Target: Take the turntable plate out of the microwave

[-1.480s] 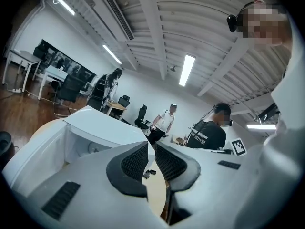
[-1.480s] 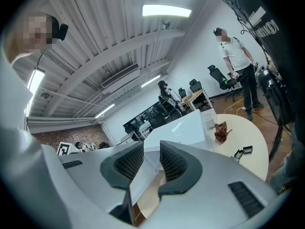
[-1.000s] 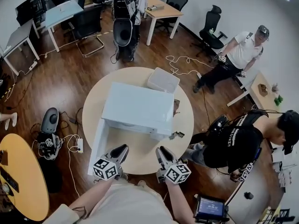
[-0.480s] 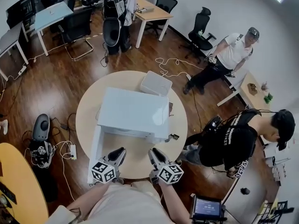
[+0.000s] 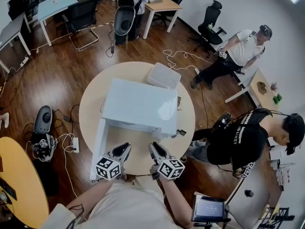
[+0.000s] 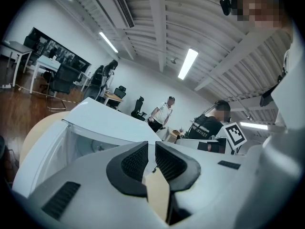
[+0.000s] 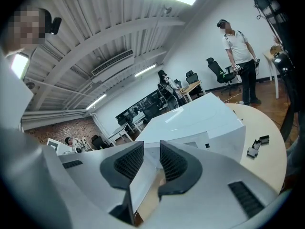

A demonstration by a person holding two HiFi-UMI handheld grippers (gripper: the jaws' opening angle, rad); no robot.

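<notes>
Facing the person from the middle of the round desk (image 5: pixel 90 109), the white microwave (image 5: pixel 138 106) has its door (image 5: pixel 98 147) swung out toward the near left edge. The turntable plate (image 6: pixel 90 146) lies inside the open cavity, pale and dimly seen. The left gripper (image 5: pixel 125 149) and right gripper (image 5: pixel 155 148) hover over the bare near edge, each with jaws slightly apart and empty. A white bin (image 5: pixel 163 76) sits at the far edge. A small dark object (image 5: pixel 180 132) lies at the microwave's right. A standing person (image 5: pixel 243 142) is close to the right edge.
</notes>
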